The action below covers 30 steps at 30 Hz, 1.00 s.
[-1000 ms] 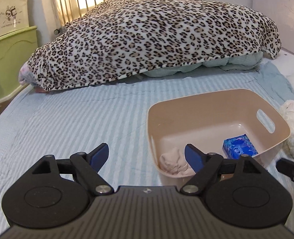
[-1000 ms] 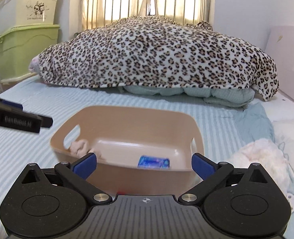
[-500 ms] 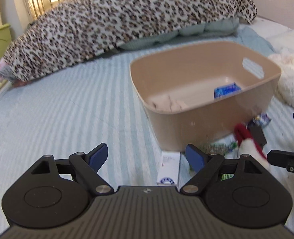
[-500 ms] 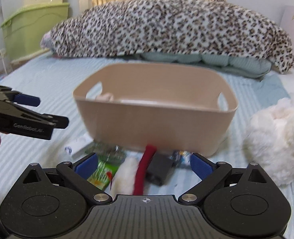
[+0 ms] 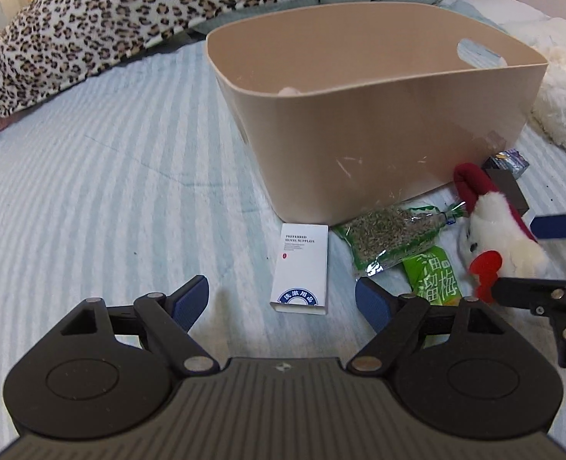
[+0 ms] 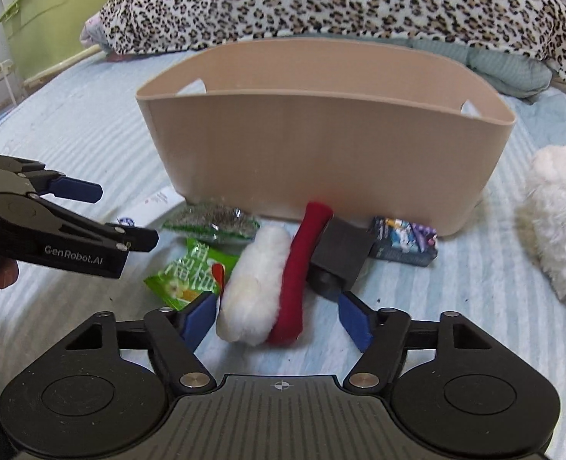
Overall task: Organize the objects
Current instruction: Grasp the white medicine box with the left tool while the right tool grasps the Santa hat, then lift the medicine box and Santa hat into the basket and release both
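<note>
A beige plastic bin [image 5: 382,130] [image 6: 321,153] stands on the striped bed. Small items lie in front of it: a white box [image 5: 301,268], a clear bag of seeds [image 5: 390,235] [image 6: 214,220], a green snack packet [image 5: 434,274] [image 6: 185,272], a white-and-red plush toy [image 5: 494,230] [image 6: 271,283], a dark grey block [image 6: 340,255] and a small printed box [image 6: 405,241]. My left gripper [image 5: 281,301] is open, low over the bed just before the white box. My right gripper [image 6: 277,318] is open, its fingers either side of the plush toy's near end.
A leopard-print blanket [image 6: 321,4] is heaped at the back of the bed. A fluffy white cloth [image 6: 559,214] lies to the right of the bin. Green storage boxes [image 6: 60,15] stand beyond the bed's left edge.
Both grippers have dropped from above the bin down toward the items in front of it. The bin's inside has gone out of sight and the loose items have come into view.
</note>
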Motion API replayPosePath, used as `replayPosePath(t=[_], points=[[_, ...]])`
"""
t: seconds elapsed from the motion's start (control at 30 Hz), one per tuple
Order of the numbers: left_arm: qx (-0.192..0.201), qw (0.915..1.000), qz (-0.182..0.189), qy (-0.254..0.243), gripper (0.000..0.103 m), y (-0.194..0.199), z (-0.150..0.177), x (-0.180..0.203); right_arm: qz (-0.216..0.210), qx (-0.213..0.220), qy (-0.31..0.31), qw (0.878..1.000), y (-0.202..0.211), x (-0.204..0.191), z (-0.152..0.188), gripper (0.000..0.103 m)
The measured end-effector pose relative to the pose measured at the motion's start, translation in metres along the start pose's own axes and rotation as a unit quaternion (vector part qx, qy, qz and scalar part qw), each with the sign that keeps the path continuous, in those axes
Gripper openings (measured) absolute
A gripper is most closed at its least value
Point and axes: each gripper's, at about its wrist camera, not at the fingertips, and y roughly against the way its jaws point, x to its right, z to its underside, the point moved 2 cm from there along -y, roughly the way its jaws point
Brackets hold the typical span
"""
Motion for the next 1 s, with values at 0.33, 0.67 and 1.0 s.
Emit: replayPosePath(t=[0.33, 0.67, 1.0], points=[[-0.009, 0.9996, 0.027, 0.003, 0.033, -0.013, -0.001, 0.003, -0.026, -0.002, -0.010, 1.000, -0.011, 0.002, 0.001, 0.048], [0.004, 0.9996, 0.023, -0.014, 0.032, 0.018, -0.007, 0.000, -0.042, 0.009, -0.008, 0.999, 0.004, 0.000, 0.004, 0.036], [0.087, 0.9958, 0.017, -0.023, 0.032, 0.085, -0.022, 0.008, -0.052, 0.078, -0.008, 0.996, 0.059, 0.004, -0.001, 0.036]])
